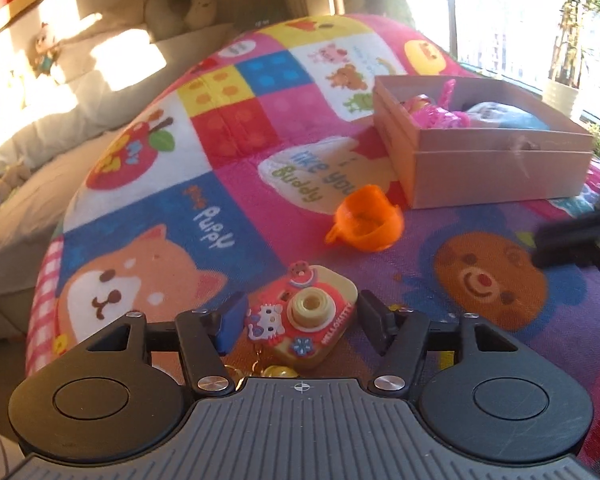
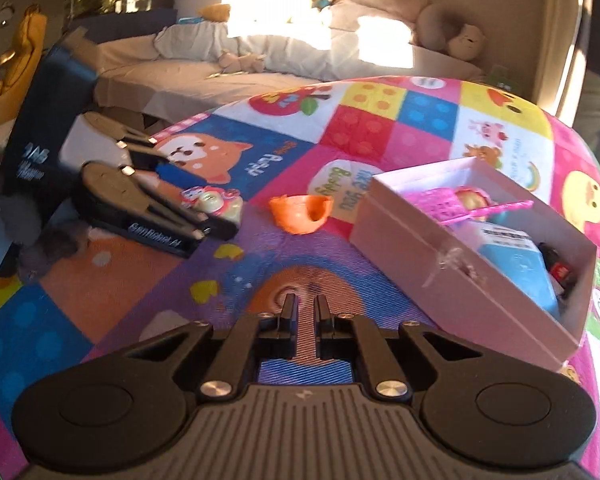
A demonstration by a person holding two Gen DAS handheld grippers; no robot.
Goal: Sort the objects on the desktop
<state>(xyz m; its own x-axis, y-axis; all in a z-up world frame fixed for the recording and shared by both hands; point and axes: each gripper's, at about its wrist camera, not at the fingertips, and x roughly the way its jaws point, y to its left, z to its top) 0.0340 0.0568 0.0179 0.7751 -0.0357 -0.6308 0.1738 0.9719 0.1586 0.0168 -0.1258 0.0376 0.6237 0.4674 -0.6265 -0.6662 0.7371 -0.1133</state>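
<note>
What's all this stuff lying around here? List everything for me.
Toy camera: one, red and cream, on the blanket between the left fingers.
Cup: one, orange, tipped over on the blanket, near the box.
Box: one, pinkish cardboard, open, on the blanket.
Box contents: pink toy, blue packet, other small bits unclear.
Blanket: one, multicoloured cartoon patchwork, covering the surface.
Sofa: one, pale, behind, with soft toys.
Left gripper: black, open around the camera.
Right gripper: black, fingers narrowly apart, holding nothing.
</note>
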